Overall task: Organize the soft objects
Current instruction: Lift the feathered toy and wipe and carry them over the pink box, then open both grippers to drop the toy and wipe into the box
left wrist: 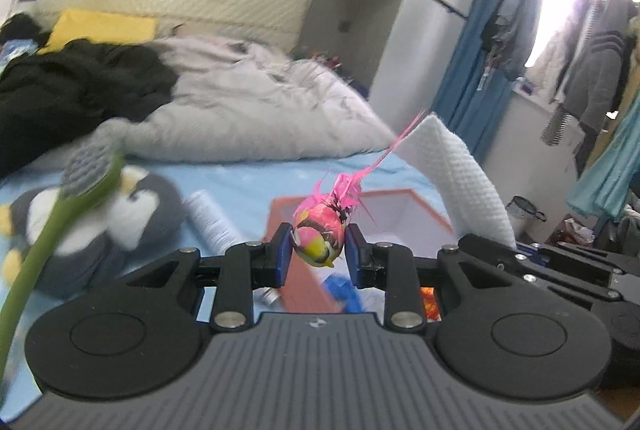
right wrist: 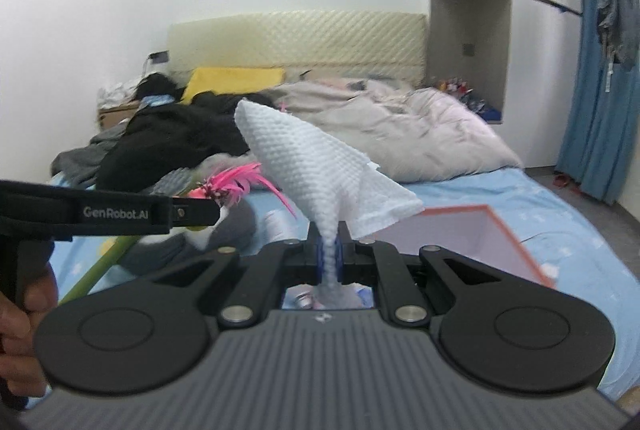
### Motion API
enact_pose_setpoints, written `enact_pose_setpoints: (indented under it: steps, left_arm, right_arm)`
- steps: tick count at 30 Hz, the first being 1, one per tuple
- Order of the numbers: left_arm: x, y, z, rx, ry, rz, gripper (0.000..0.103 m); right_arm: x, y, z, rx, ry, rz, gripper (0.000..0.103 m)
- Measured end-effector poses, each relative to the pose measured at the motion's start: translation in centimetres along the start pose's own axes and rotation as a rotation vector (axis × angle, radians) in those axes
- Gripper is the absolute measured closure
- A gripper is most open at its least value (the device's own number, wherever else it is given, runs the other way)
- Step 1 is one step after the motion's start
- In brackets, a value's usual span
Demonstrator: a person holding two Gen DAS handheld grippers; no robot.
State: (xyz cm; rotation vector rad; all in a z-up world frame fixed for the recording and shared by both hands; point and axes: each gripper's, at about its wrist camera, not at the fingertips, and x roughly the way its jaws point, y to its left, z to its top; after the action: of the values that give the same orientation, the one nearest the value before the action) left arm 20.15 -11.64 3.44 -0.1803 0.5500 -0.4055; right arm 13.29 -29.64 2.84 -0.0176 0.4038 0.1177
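Observation:
My left gripper is shut on a small pink and yellow feathered toy, whose long pink feathers rise up to the right. Held above the bed, the toy also shows from the side in the right wrist view as pink feathers at the tip of the left gripper. My right gripper is shut on a white waffle-textured cloth, which fans out upward from the pads. The same cloth stands at the right in the left wrist view. An open orange-rimmed box lies on the blue sheet below.
A grey penguin plush lies on the blue sheet at the left, with a green stem and grey knitted flower in front of it. A white tube, a rumpled duvet and black clothes cover the bed. Hanging clothes fill the right.

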Motion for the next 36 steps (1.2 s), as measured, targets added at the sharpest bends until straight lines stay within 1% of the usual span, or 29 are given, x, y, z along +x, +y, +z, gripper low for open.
enact_pose_setpoints:
  steps: [3, 5, 7, 10, 12, 15, 19, 22, 25, 27, 32, 36]
  left_arm:
    - [1.7, -1.6, 1.2, 0.017, 0.011, -0.04, 0.07]
    - [3.1, -2.8, 1.9, 0.036, 0.025, -0.05, 0.07]
    - [4.8, -3.8, 2.5, 0.046, 0.059, -0.073, 0.07]
    - [7.5, -5.1, 3.1, 0.07, 0.107, -0.11, 0.07]
    - [9.7, -5.7, 3.3, 0.07, 0.144, -0.117, 0.07]
    - [13.4, -6.3, 3.1, 0.07, 0.228, -0.134, 0.07]
    - [17.9, -7.1, 2.2, 0.089, 0.315, -0.131, 0.07]
    - [21.3, -6.8, 1.2, 0.065, 0.39, -0.129, 0.07]
    - [24.2, -6.4, 0.1, 0.062, 0.467, -0.128, 0.07]
    - [25.4, -6.3, -0.6, 0.075, 0.492, -0.11, 0.07]
    - [28.7, -5.6, -1.8, 0.1, 0.555, -0.06, 0.07]
    - [30.4, -5.4, -2.6, 0.121, 0.575, -0.031, 0.07]
  right_arm:
    - [0.3, -1.8, 0.8, 0.027, -0.006, -0.031, 0.093]
    - [0.7, -3.0, 1.2, 0.037, -0.004, -0.071, 0.093]
    - [1.3, -4.4, 1.5, 0.052, 0.01, -0.093, 0.093]
    - [2.8, -6.6, 1.7, 0.092, 0.057, -0.107, 0.093]
    - [4.1, -8.1, 1.3, 0.108, 0.097, -0.139, 0.093]
    - [6.4, -10.1, 0.6, 0.15, 0.177, -0.149, 0.093]
    - [9.4, -12.8, -0.7, 0.184, 0.285, -0.172, 0.093]
    - [11.4, -14.5, -1.9, 0.221, 0.343, -0.179, 0.093]
    - [12.8, -15.5, -3.3, 0.26, 0.389, -0.179, 0.093]
    - [13.5, -15.8, -4.3, 0.281, 0.409, -0.165, 0.093]
    - [15.5, -15.8, -6.4, 0.287, 0.456, -0.14, 0.092]
    - [17.3, -16.3, -7.9, 0.293, 0.5, -0.14, 0.092]
